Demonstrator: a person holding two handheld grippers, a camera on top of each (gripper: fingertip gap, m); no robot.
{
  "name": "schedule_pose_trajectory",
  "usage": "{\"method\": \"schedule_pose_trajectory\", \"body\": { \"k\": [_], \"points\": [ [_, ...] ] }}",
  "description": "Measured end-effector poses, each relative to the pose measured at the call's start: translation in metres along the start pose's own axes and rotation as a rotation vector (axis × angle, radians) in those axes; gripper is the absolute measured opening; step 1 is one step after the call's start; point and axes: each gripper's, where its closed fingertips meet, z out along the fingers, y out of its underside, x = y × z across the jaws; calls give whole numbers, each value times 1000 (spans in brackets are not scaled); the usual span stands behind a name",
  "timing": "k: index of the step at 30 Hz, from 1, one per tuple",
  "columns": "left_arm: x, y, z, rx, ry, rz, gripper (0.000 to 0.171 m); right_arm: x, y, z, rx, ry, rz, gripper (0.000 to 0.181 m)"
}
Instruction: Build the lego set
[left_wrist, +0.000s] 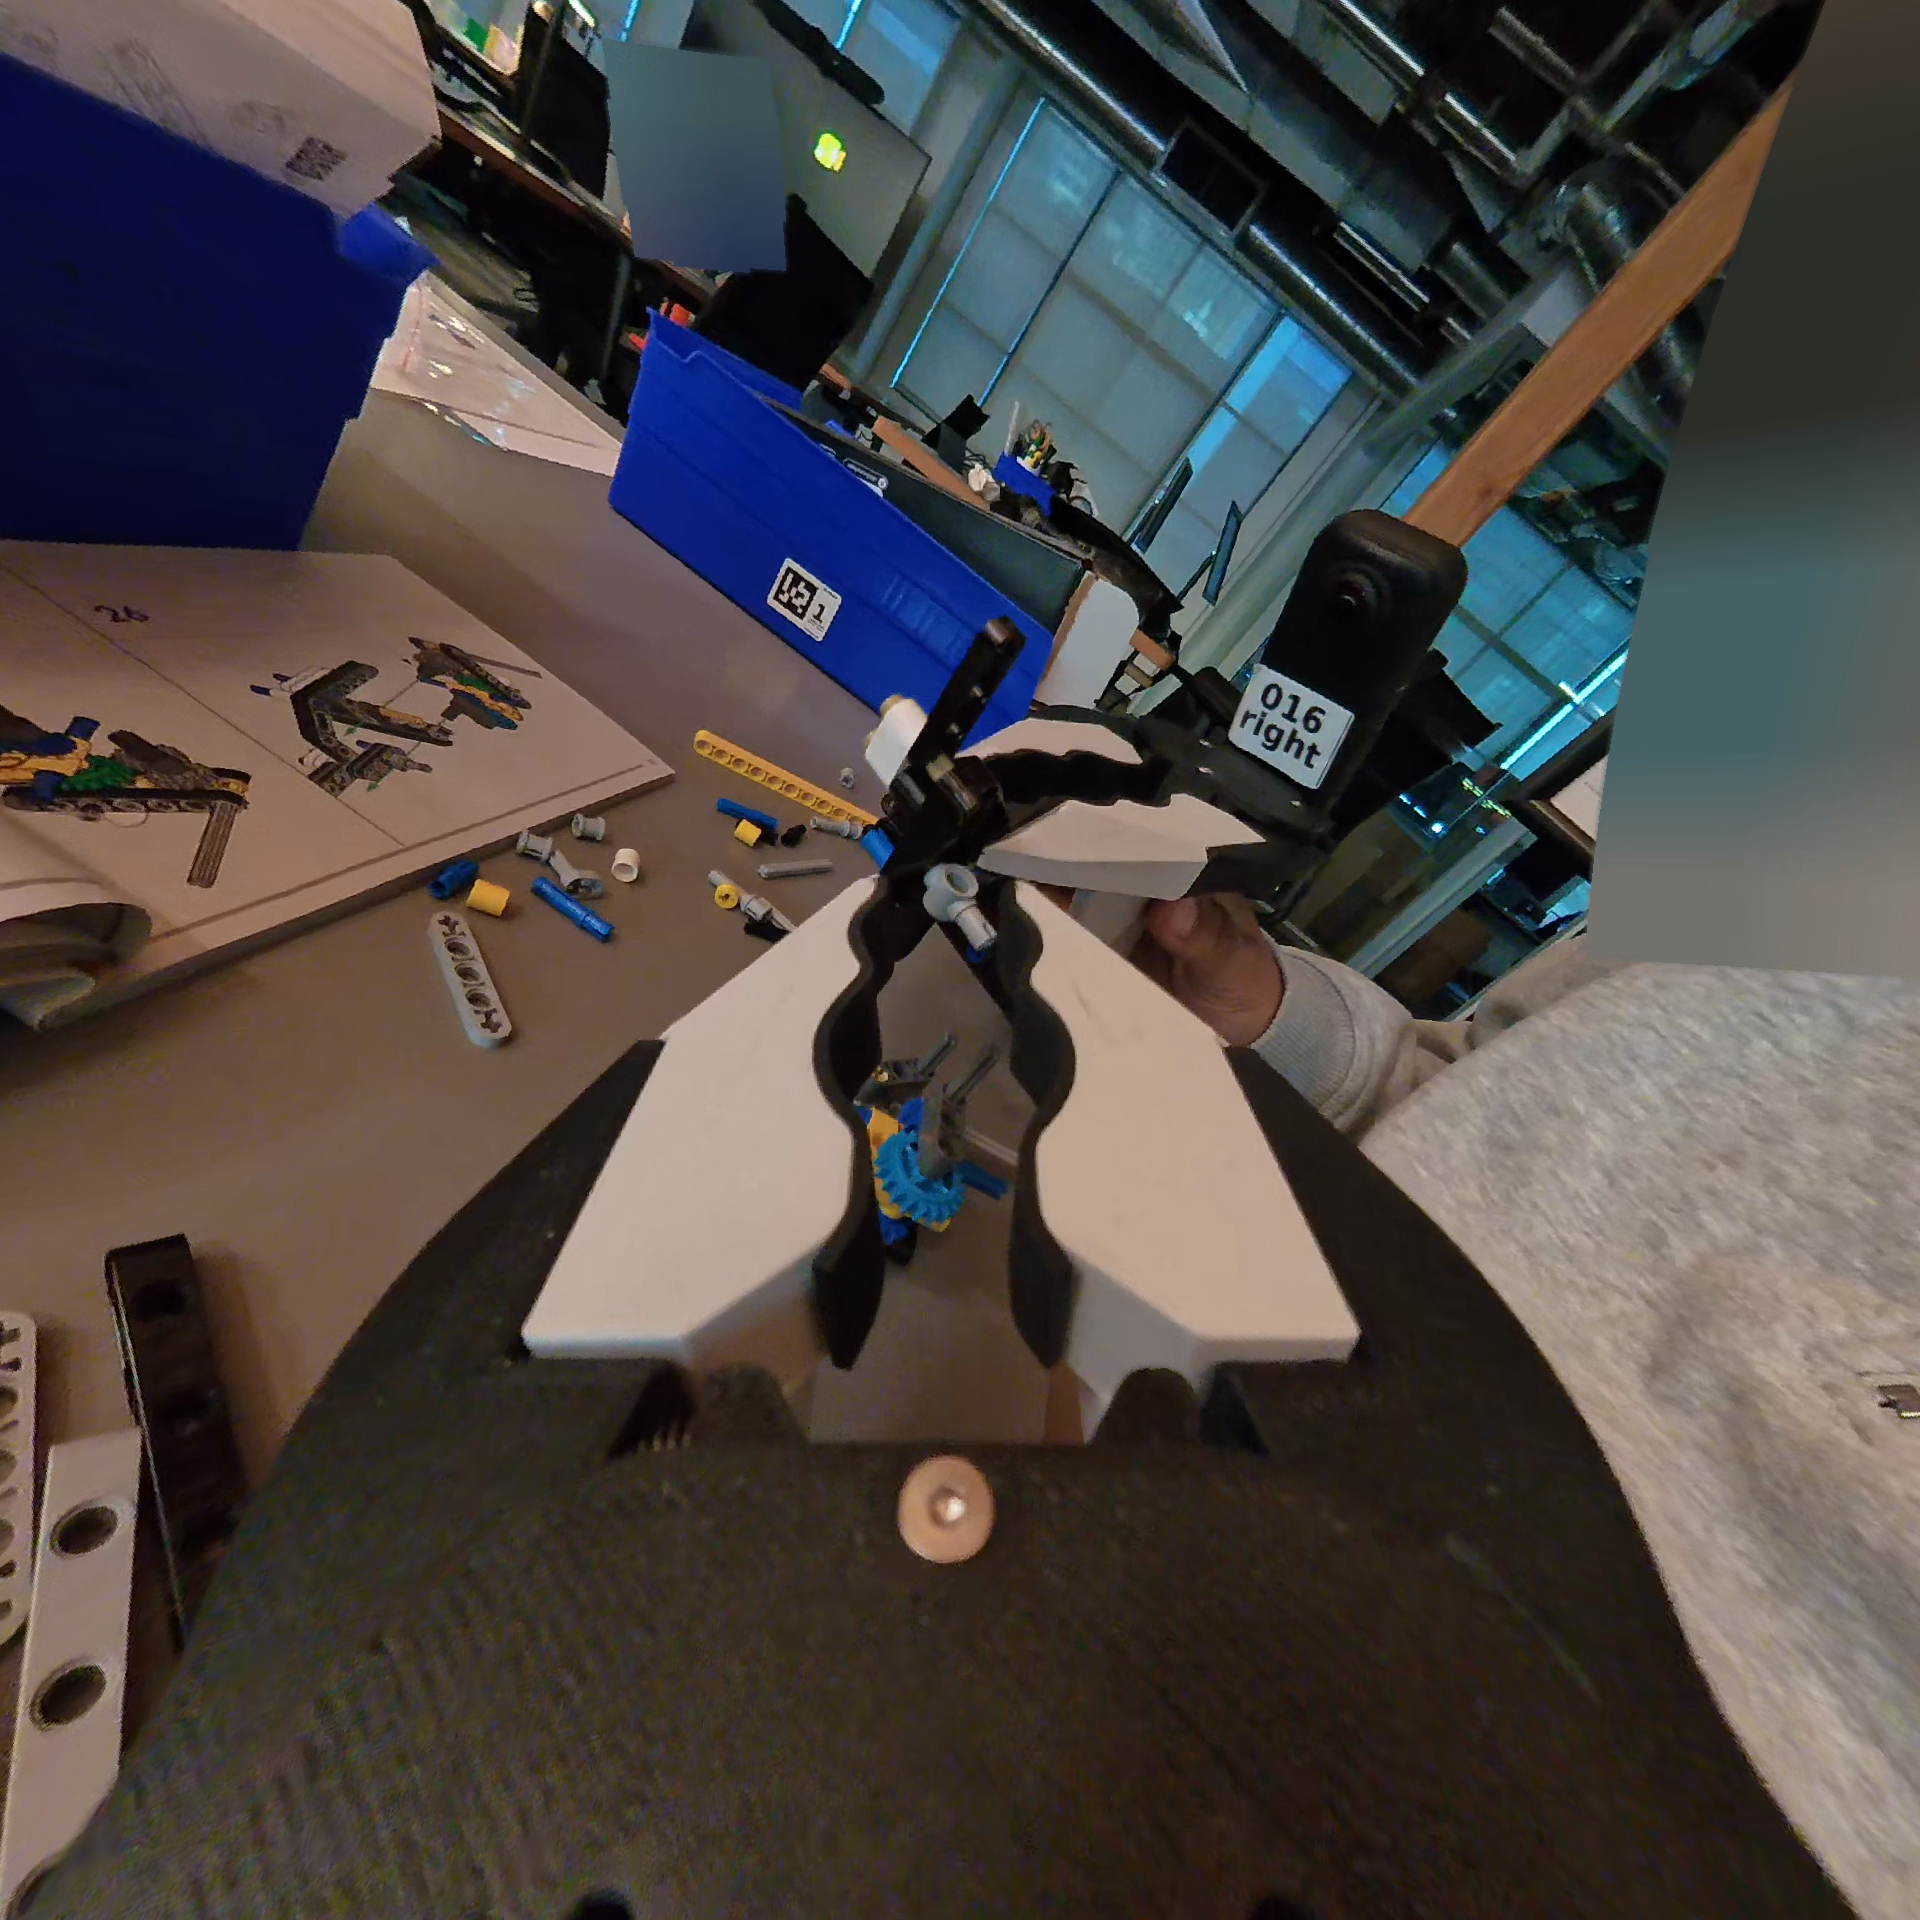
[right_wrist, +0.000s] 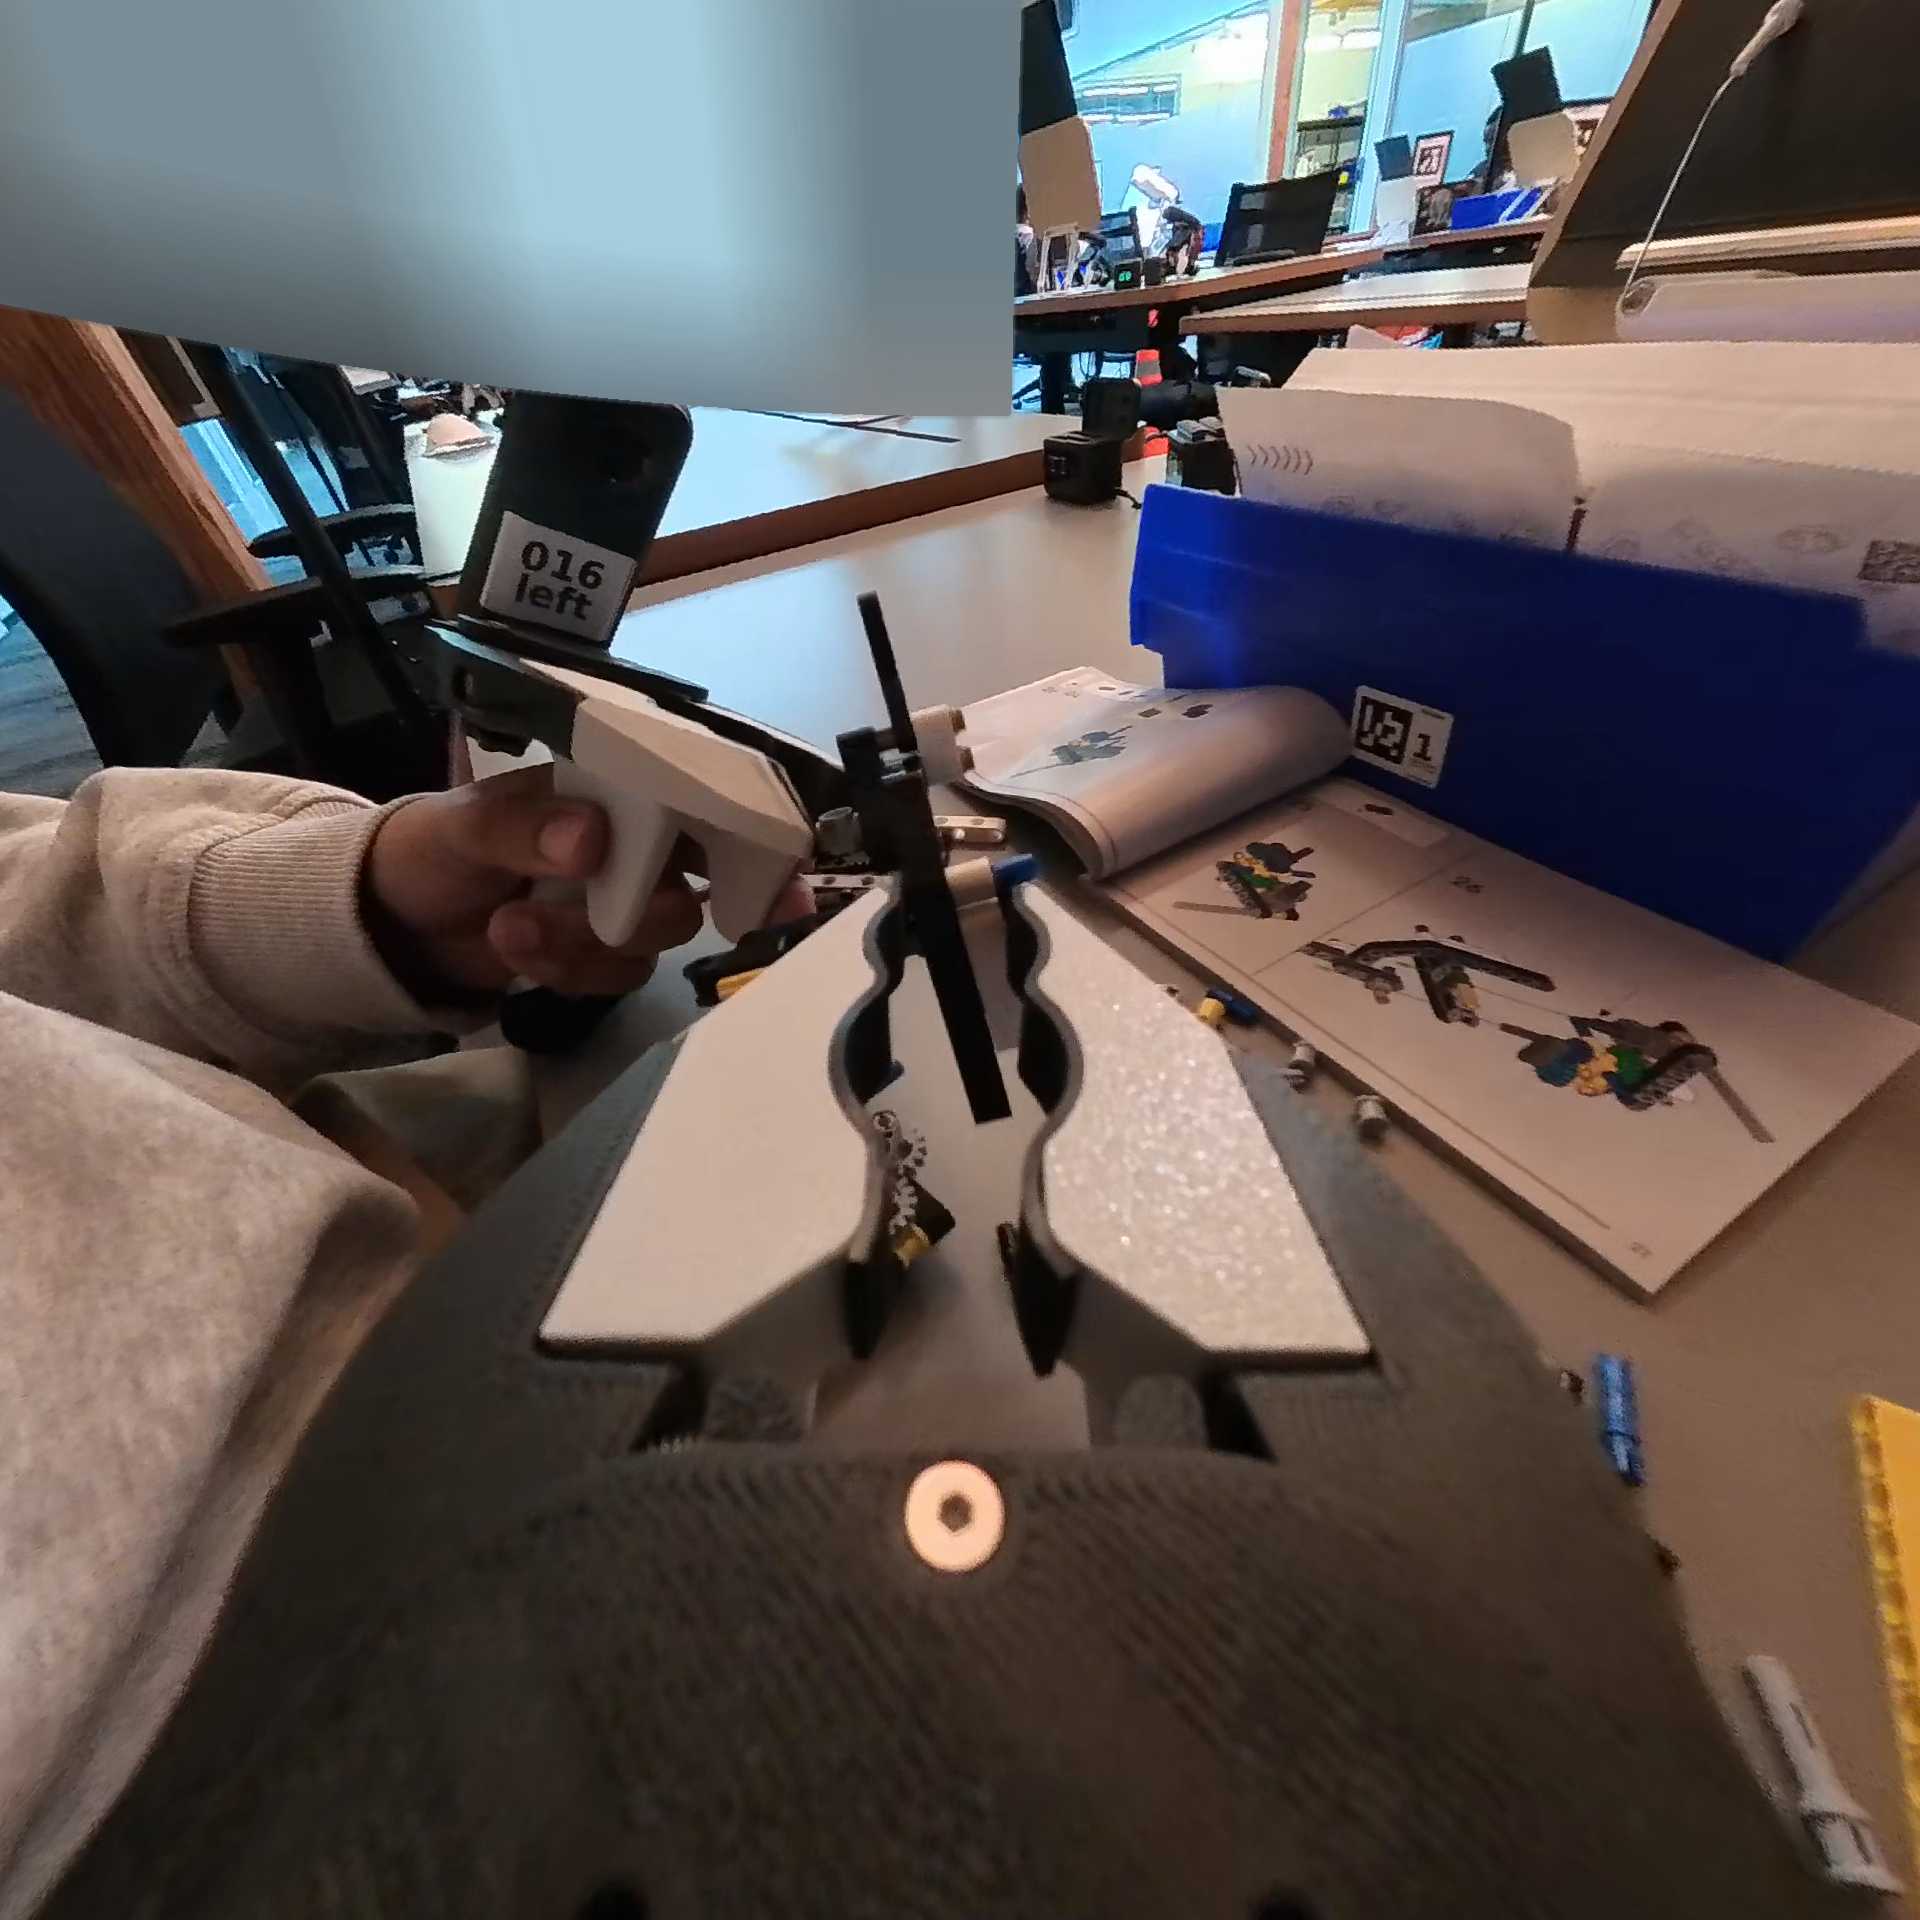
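Note:
Both grippers meet in the air above the grey table (left_wrist: 644, 644). My right gripper (right_wrist: 951, 906) is shut on a black beam assembly (right_wrist: 940, 935) that stands upright, with a white piece (right_wrist: 940, 732) on its far side. In the left wrist view it (left_wrist: 940, 795) comes in from the right, holding the assembly (left_wrist: 961, 707). My left gripper (left_wrist: 948, 896) is shut on a small grey connector with a blue pin (left_wrist: 958, 902), held against the assembly's lower end. In the right wrist view the left gripper (right_wrist: 831, 831) comes in from the left.
A sub-assembly with a blue gear (left_wrist: 909, 1164) lies on the table under the grippers. The open instruction booklet (left_wrist: 312, 727) lies left, with two blue bins (left_wrist: 831, 520) behind it. Loose pins and connectors (left_wrist: 582, 883), a yellow beam (left_wrist: 769, 774) and a grey beam (left_wrist: 468, 977) are scattered about. The tips of both grippers are at nearly the same place.

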Motion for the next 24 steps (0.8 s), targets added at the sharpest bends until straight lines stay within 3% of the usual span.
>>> {"method": "schedule_pose_trajectory", "body": {
  "k": [15,24],
  "points": [
    [2,-8,2,50,10,-37,12,-1,-2,-3,-2,-27,-8,17],
    [5,-11,1,63,11,-31,23,28,-10,-16,47,97,70,17]
  ]
}}
